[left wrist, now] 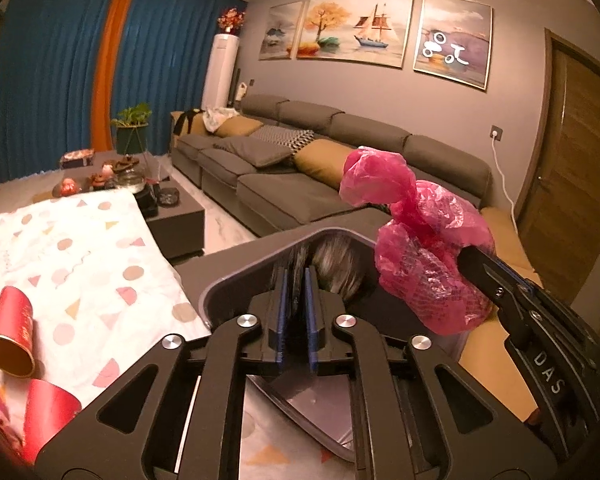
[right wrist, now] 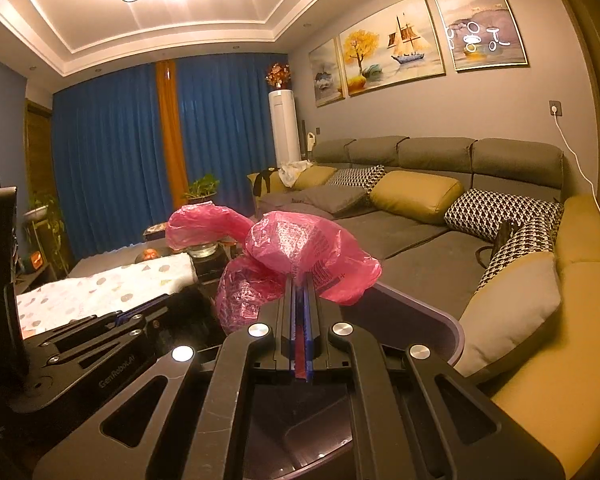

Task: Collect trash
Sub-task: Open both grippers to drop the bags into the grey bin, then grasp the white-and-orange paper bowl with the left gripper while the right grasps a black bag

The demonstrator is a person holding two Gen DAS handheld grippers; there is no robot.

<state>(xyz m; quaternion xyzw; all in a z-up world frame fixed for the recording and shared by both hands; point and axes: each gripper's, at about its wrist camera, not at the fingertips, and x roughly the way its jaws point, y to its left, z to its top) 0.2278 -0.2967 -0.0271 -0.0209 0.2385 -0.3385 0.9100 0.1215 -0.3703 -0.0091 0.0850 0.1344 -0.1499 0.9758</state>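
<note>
Reading "DAS", right tool (left wrist: 470, 254) pinching pink bag (left wrist: 420, 248)

Readable text: "DAS" in white letters on the black body of the right gripper (left wrist: 476, 264), seen from the left wrist. "GenRobot.AI" on the left gripper (right wrist: 118, 316) body, seen from the right wrist. Dark print on the pink plastic bag (right wrist: 300, 256) is too small to read.

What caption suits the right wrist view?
Right gripper shut on crumpled pink plastic bag above a grey bin.
</note>
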